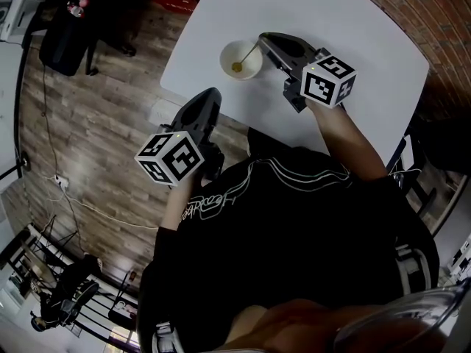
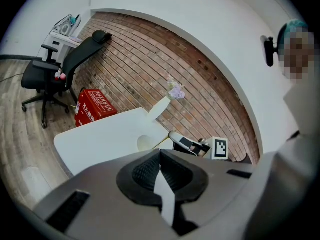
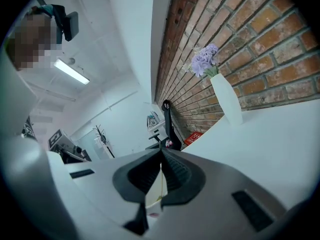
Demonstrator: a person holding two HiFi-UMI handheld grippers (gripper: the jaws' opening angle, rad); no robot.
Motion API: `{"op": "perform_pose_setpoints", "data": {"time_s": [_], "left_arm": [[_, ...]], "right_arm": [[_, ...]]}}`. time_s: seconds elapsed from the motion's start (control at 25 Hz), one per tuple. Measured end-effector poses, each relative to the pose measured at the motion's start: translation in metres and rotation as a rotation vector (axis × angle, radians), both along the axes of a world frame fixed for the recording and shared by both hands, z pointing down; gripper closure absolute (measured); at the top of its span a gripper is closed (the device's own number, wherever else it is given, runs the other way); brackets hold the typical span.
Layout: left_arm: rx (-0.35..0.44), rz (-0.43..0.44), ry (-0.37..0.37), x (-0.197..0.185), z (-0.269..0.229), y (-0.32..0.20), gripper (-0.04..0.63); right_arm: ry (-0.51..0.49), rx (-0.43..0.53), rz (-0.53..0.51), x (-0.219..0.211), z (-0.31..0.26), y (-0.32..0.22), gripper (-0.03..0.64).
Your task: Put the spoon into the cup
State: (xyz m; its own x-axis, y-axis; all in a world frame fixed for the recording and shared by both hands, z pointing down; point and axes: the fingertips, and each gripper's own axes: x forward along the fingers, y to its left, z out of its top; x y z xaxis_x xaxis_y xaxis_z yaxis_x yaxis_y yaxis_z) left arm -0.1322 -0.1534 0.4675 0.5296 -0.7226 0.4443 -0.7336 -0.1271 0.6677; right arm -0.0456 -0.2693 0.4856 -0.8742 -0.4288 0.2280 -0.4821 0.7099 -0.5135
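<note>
While our right gripper (image 1: 262,40) clamps the one spoon (image 1: 247,55), its bowl lies in the single cup (image 1: 227,51) just beyond the fingertips. Our left gripper (image 1: 213,94) is closed, empty.

I see a black short-sleeved shirt (image 1: 294,219) filling the lower middle of the head view, with white outline lettering and thin white piping across it. The left gripper (image 1: 210,94) and right gripper (image 1: 263,37) are rounded grey shells, each bearing a white cube (image 1: 171,158) printed with black square markers. Ribbed black pads (image 2: 145,171) line the jaws.
</note>
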Motion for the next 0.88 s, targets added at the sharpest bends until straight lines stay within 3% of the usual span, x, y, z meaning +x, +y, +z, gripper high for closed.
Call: {"op": "perform_pose_setpoints", "data": {"time_s": [0.88], "left_arm": [[-0.025, -0.005, 0.008, 0.0, 0.012, 0.001, 0.592]], "right_arm": [[0.026, -0.029, 0.031, 0.006, 0.022, -0.004, 0.615]]}}
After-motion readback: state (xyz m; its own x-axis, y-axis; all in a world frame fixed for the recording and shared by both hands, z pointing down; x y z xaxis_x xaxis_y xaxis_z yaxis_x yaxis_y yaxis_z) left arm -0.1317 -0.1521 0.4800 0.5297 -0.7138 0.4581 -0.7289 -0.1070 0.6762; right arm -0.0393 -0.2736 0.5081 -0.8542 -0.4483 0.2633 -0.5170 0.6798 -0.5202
